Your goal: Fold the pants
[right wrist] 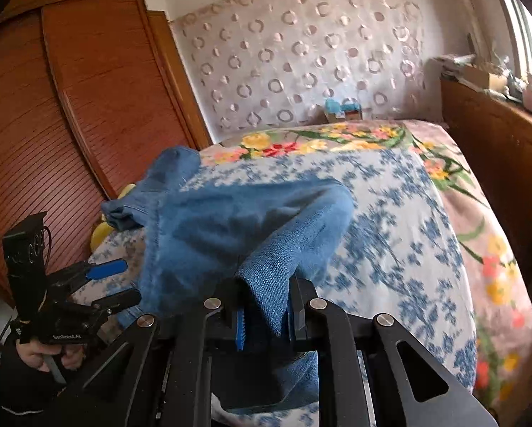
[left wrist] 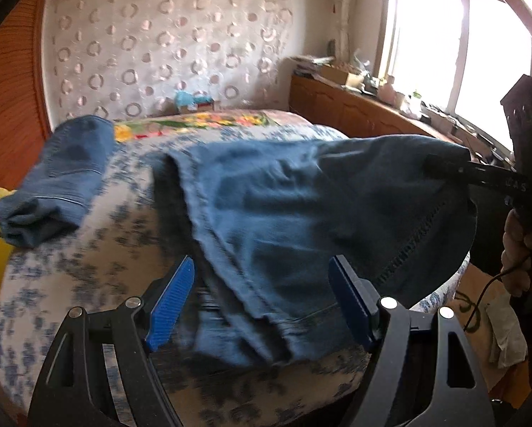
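Denim pants (right wrist: 230,227) on bed (right wrist: 408,213); right claw (right wrist: 266,316) clamped on them | left claw (left wrist: 262,299) apart

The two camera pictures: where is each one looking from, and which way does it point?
Left wrist view: sits on the left gripper, looking along its open blue fingers over the blue pants toward the window; the right gripper and the hand holding it show at right.
Right wrist view: sits on the right gripper, shut on a pants edge, facing the headboard curtain; the left gripper shows at lower left.
Both share the pants, the flowered bed cover and the curtain.
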